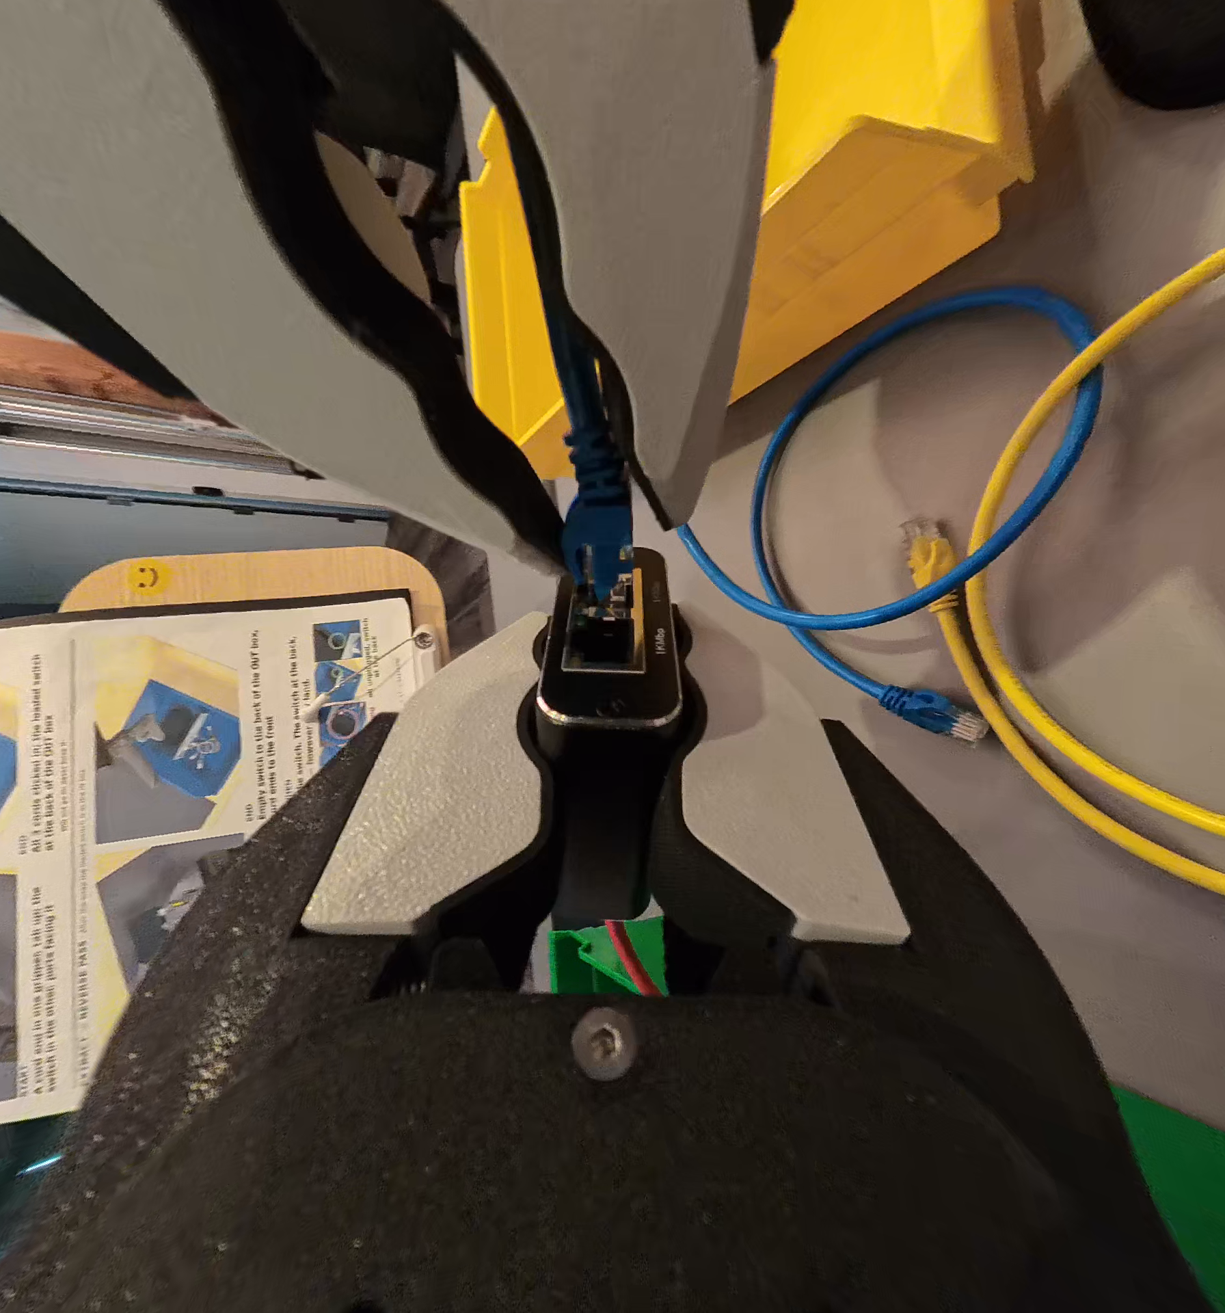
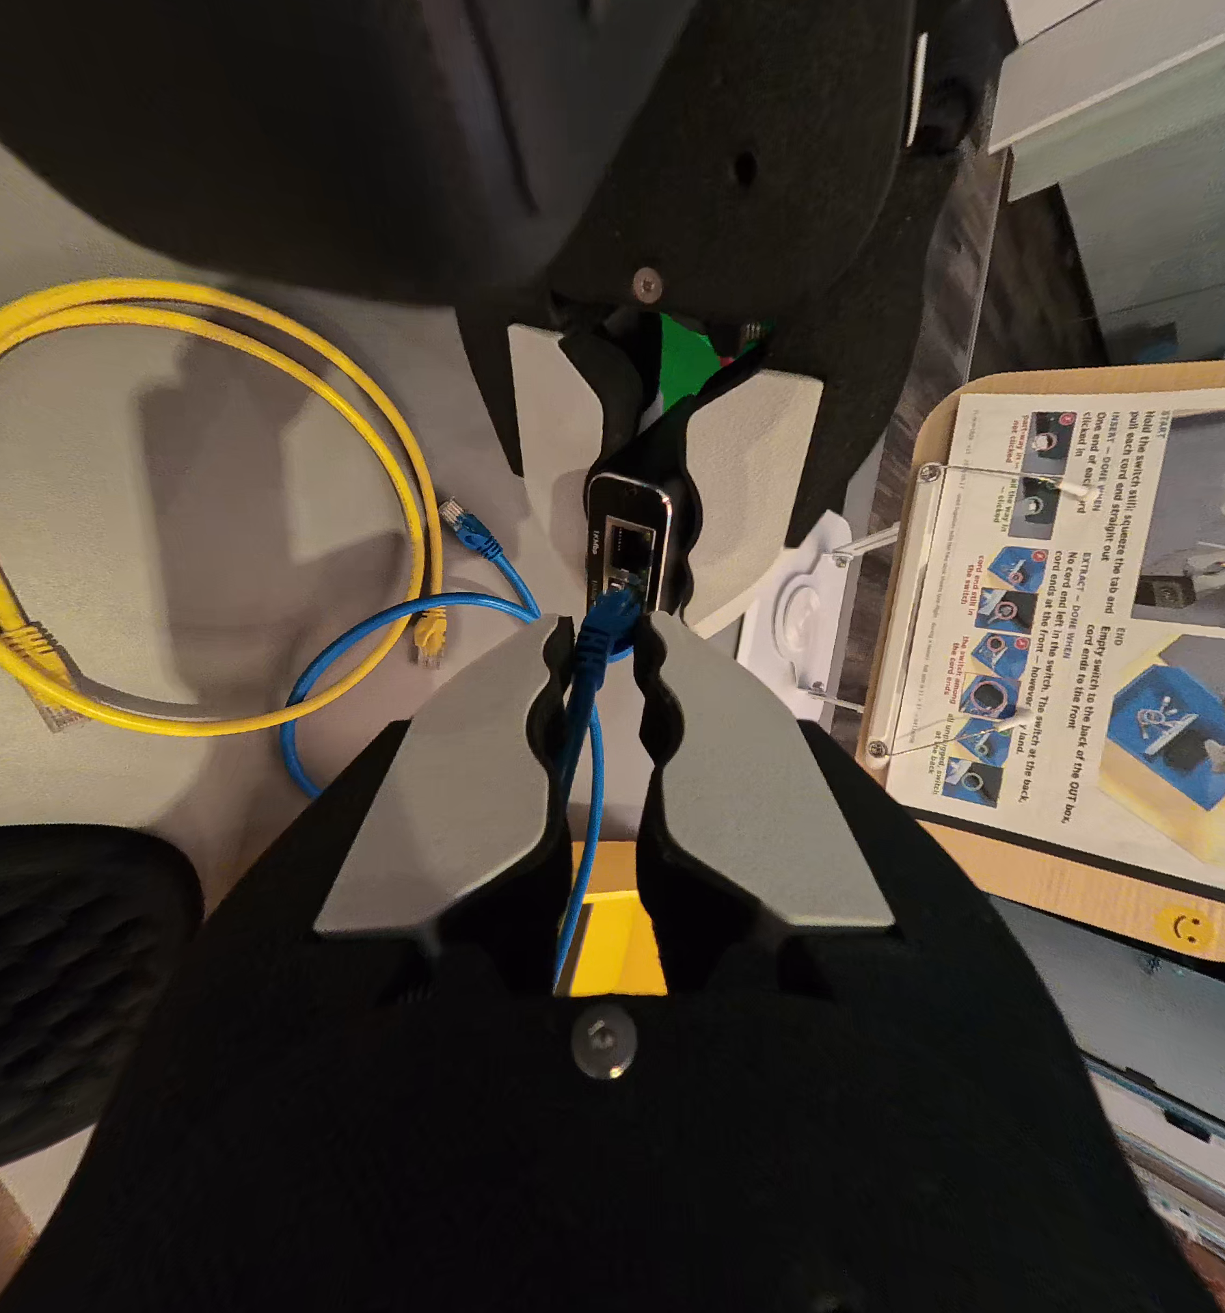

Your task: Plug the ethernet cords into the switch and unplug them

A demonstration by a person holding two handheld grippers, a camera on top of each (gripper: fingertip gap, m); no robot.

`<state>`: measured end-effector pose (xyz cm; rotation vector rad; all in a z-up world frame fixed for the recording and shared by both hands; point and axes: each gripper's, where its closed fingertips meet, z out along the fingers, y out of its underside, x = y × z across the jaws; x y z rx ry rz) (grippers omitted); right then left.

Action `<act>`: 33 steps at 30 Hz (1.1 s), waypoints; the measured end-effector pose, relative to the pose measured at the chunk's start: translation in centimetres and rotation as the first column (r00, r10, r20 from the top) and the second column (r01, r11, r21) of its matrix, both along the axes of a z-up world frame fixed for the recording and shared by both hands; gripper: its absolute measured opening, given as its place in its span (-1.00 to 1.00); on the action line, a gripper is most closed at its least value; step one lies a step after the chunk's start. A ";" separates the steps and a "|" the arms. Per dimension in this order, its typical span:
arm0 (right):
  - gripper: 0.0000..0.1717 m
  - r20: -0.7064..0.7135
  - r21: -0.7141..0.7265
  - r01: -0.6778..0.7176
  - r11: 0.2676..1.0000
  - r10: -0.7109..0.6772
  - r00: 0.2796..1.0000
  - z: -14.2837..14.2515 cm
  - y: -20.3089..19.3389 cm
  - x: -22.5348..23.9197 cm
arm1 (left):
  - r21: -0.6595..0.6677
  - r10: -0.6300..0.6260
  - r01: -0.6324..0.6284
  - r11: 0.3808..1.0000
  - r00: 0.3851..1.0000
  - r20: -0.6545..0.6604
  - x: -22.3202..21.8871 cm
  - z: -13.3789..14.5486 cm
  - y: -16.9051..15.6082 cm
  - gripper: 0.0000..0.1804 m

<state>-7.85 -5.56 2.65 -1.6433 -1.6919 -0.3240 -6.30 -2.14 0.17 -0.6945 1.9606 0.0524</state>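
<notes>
Risk, skew: the blue plug meets the far port of the switch at a tilt; pushed like this it could jam on the port rim or bend its clip.
Risk, slip: the right gripper holds the plug by its boot, with the plug tip past the pads, so a hard push may slide it back between them.
Risk, snag: the blue cord loops under the yellow cord at 3 o'clock; tension could drag both.
Left gripper: narrow, pads clamped on the switch body, ports facing the other gripper at 12 o'clock.
Right gripper pose: comes in opposite the left, fingers narrow on the plug, cord trailing back towards its own base at 6 o'clock.
Near port: empty.
Spare plugs: blue and yellow ends lie on the table at 3 o'clock.
</notes>
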 end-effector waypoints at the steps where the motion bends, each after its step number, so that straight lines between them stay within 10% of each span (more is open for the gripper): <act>1: -0.83 0.002 -0.148 -0.078 0.986 0.079 0.997 -1.1 -2.2 -0.2 | 0.030 0.034 -0.033 0.999 0.999 -0.009 -0.2 -0.1 0.8 -0.72; 2: -0.83 -0.111 -0.228 -0.198 0.953 0.177 0.978 -0.5 -4.7 -1.9 | 0.162 0.233 -0.232 0.959 0.972 0.015 -1.6 0.8 5.1 -0.70; 4: -0.83 -0.120 0.064 -0.145 0.987 0.152 0.981 2.6 -1.9 -1.0 | 0.056 0.351 -0.355 0.933 0.934 0.060 -4.5 2.1 9.0 -0.70; 14: -0.83 -0.340 0.059 -0.051 0.997 0.068 0.938 3.9 1.1 2.3 | -0.233 0.067 0.056 0.971 0.871 0.487 -5.3 11.2 2.1 -0.71; 26: -0.83 -0.266 0.181 -0.019 0.983 0.068 0.961 14.1 2.6 -0.1 | -0.574 0.014 0.576 0.582 0.699 0.715 -9.5 17.8 -2.0 -0.71; 29: -0.82 -0.261 0.145 -0.015 0.989 0.052 0.964 17.7 2.6 -0.7 | -0.563 -0.020 0.583 0.586 0.705 0.709 -10.2 18.1 -2.7 -0.71; 33: -0.83 -0.262 -0.059 0.049 0.997 -0.063 0.963 13.6 3.1 -0.8 | -0.529 -0.047 0.564 0.634 0.711 0.702 -11.1 18.5 -3.6 -0.71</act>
